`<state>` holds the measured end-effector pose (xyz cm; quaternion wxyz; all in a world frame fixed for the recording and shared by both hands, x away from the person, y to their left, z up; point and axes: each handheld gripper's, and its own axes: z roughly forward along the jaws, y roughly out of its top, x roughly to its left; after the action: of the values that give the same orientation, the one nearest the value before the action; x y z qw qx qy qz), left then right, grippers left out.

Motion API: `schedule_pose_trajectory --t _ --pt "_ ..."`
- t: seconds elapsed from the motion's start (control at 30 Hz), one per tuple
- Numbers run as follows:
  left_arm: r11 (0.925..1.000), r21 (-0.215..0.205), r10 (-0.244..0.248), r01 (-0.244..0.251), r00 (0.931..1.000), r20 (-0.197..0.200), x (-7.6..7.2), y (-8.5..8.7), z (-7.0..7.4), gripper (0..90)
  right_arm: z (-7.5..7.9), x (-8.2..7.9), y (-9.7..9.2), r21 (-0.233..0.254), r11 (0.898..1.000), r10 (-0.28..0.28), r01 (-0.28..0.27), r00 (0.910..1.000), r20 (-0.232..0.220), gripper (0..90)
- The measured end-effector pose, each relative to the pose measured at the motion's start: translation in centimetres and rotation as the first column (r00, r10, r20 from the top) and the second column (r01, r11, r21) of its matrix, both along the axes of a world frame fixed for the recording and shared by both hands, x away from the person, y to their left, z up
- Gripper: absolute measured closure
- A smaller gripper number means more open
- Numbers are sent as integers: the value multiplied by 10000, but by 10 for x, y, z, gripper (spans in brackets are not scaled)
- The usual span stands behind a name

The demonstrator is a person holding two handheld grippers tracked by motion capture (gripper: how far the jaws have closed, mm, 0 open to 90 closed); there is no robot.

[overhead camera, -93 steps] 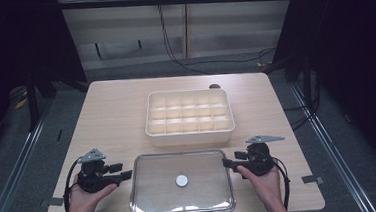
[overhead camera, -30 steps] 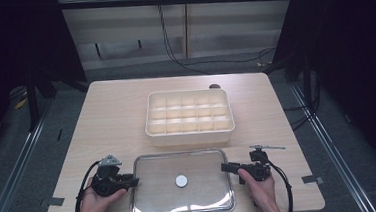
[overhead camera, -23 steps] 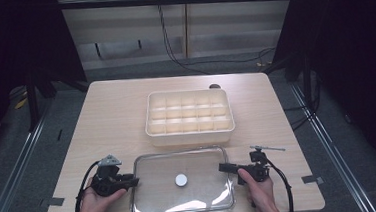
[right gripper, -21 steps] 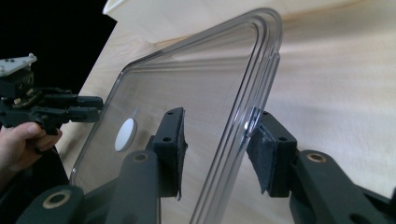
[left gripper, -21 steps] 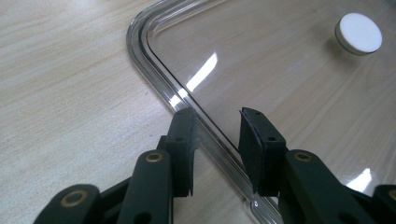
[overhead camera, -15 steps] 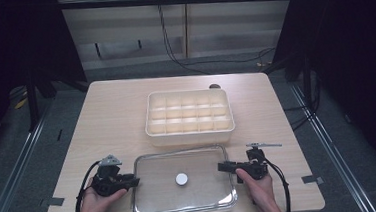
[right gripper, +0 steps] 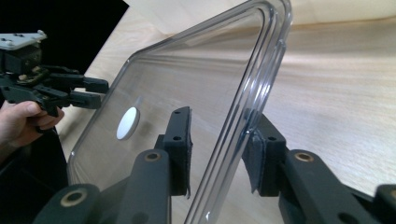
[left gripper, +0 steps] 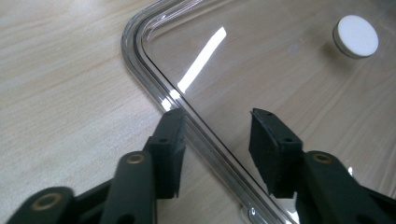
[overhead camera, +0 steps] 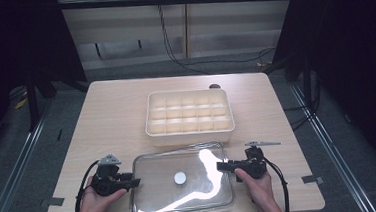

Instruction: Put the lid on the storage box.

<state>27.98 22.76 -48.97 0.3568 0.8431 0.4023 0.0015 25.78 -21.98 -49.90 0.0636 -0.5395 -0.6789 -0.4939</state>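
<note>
A clear lid (overhead camera: 157,191) with a white knob (overhead camera: 180,177) lies at the near edge of the table. My right gripper (overhead camera: 219,166) has just been closing and is shut on the lid's right rim (right gripper: 261,79), which passes between its pads (right gripper: 180,144). That side of the lid is tipped up off the wood. My left gripper (overhead camera: 136,181) has just been opening. In the left gripper view its jaws (left gripper: 215,140) straddle the lid's left rim (left gripper: 154,79) with gaps on both sides. The left gripper (right gripper: 93,93) also appears beyond the lid in the right gripper view.
A beige compartment tray (overhead camera: 190,132) stands just behind the lid, at the middle of the table (overhead camera: 112,121). Its cells look empty. A small dark object (overhead camera: 214,86) sits behind the tray. Dark floor and cables surround the table.
The right gripper moved in onto the lid's right edge and that side has lifted, catching a bright reflection. The left gripper stayed at the lid's left edge.
</note>
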Motion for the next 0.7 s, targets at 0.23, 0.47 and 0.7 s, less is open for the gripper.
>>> schedule_pose_trajectory --t 0.23,0.47,0.7 --pt "9999 -122 39 -39 10000 6 -1 0 -1 484 2 -1 0 329 9994 49 -56 9998 214 677" --pt "9991 -155 391 -392 9992 -98 0 7 0 337 5 -1 -5 -7 9999 -160 161 9992 379 735" --pt "9969 -636 447 -472 9982 -399 1 8 -1 360 3 -1 -5 577 9983 15 -36 9993 370 733"
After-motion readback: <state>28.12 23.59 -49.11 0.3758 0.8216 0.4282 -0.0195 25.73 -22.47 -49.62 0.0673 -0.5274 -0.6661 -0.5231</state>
